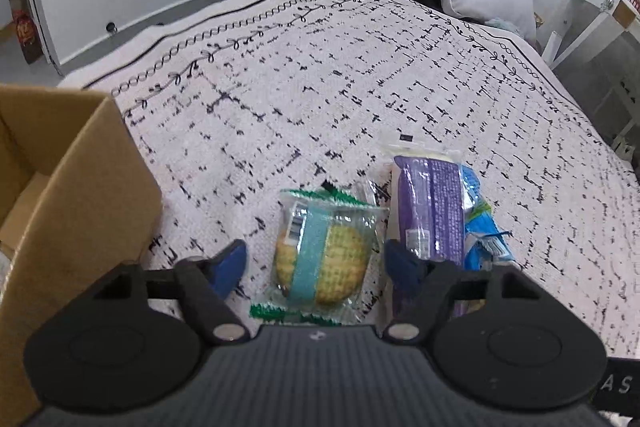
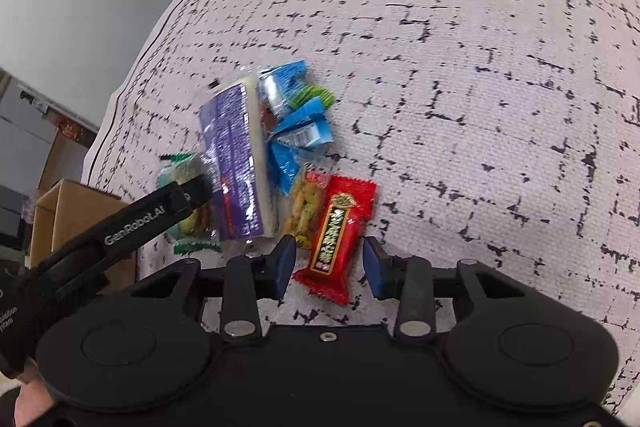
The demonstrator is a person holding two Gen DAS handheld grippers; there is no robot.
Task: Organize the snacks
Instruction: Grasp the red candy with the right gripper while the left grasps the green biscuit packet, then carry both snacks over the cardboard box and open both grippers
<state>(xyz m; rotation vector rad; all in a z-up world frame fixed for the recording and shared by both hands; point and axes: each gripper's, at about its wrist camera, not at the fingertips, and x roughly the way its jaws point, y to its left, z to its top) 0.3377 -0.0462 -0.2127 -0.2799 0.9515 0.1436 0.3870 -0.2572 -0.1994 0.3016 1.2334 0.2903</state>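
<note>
White cloth with black dashed checks covers the surface [image 1: 360, 87]; a cardboard box [image 1: 80, 187] stands open at its left edge. Our left claw [image 1: 316, 263] hangs open, straddling the cracker packet [image 1: 324, 255], touching nothing we can confirm. Our right claw [image 2: 329, 267] is likewise open around the red bar [image 2: 336, 231], holding nothing. Both snacks lie on the cloth, the purple pack [image 2: 236, 163] and blue wrappers [image 2: 296, 123] bunched between them, an orange snack bag [image 2: 302, 211] just beside the red bar. Risks, as we judge: the left claw's right finger sits against the purple pack and may pinch it too; slick film could slip; the orange bag may snag.
</note>
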